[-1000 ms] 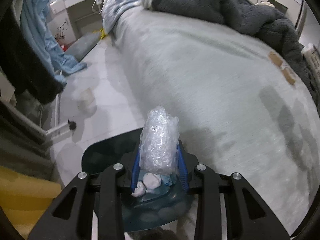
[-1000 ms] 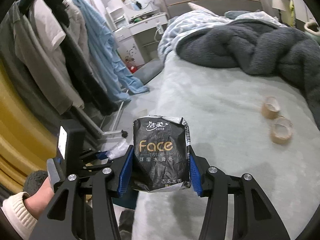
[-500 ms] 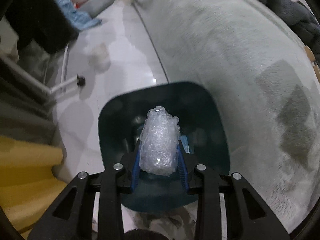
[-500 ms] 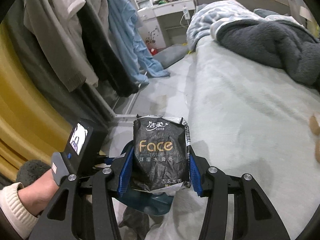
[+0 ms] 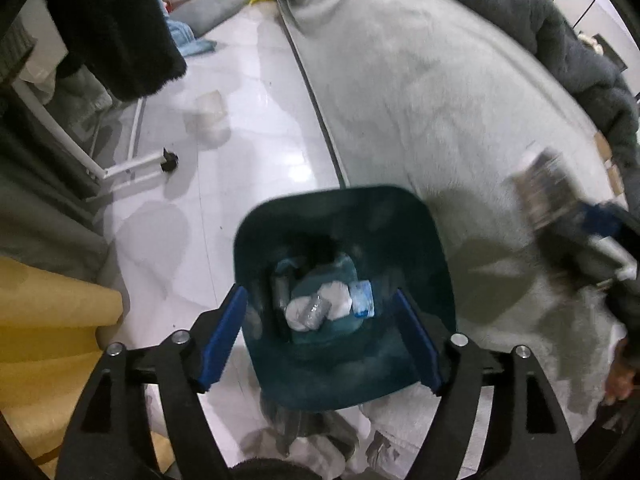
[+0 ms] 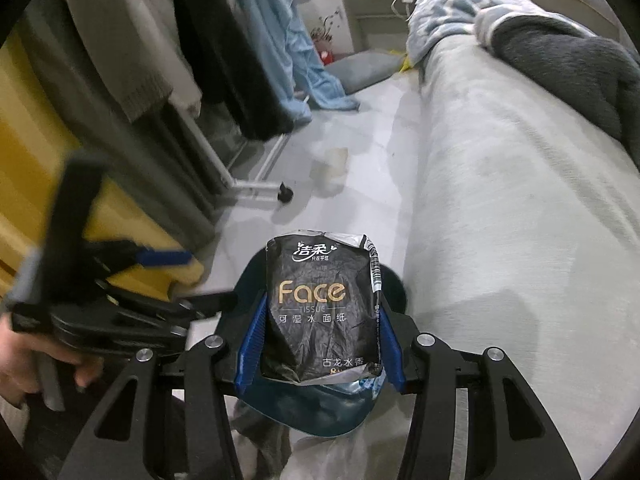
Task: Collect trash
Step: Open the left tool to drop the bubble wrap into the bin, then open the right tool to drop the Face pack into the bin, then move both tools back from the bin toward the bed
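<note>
Over the bin (image 5: pixel 420 240), left claw (image 5: pixel 322 338) now apart, wrap dropped, right claw (image 6: pixel 320 346) clamping tissue pack (image 6: pixel 320 304)

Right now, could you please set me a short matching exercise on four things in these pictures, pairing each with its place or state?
Things:
1. left tongs
2. right tongs
3. trash bin
4. grey blanket

Places or states:
A. heaped on the bed
B. shut on the black tissue pack
C. open and holding nothing, above the bin
D. on the floor beside the bed, with crumpled tissues inside

Pairs: 1-C, 2-B, 3-D, 4-A
</note>
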A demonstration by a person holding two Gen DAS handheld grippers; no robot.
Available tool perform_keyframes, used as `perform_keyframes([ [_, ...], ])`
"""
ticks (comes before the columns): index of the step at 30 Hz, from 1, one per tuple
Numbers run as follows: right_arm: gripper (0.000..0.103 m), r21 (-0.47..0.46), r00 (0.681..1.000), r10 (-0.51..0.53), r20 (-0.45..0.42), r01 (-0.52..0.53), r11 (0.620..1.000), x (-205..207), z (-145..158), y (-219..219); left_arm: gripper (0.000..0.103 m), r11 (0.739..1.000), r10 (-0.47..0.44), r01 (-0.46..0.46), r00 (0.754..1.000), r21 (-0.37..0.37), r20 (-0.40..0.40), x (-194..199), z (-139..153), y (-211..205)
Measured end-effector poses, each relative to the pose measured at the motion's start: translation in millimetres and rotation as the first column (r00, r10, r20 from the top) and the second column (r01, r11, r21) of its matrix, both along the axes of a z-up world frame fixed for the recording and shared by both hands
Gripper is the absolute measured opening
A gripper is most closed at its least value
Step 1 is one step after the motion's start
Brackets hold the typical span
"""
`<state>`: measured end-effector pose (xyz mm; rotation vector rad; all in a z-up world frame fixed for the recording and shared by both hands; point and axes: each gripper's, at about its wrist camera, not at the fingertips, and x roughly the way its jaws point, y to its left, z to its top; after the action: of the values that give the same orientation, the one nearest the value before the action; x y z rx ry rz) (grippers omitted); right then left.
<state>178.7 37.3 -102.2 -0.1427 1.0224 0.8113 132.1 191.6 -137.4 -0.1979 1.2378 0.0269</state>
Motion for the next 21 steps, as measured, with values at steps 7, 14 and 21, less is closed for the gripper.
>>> perform_keyframes([
  [7, 0.051, -0.081, 0.998, 0.053, -0.024, -0.055, 0.995, -10, -25, 29, 0.093, 0.999, 0.039, -0.043, 0.988, 0.025, 0.147, -8, 37, 20],
  [14, 0.054, -0.150, 0.996, 0.077, -0.055, -0.085, 0.985, -12, -46, 44, 0.095, 0.986, 0.077, -0.113, 0.960, 0.124, 0.269, -14, 57, 37],
  [21, 0.073, -0.162, 0.997, 0.062, -0.051, -0.070, 0.984, -7, -41, 46, 0.096, 0.964, 0.121, -0.210, 0.893, 0.163, 0.434, -24, 91, 45],
])
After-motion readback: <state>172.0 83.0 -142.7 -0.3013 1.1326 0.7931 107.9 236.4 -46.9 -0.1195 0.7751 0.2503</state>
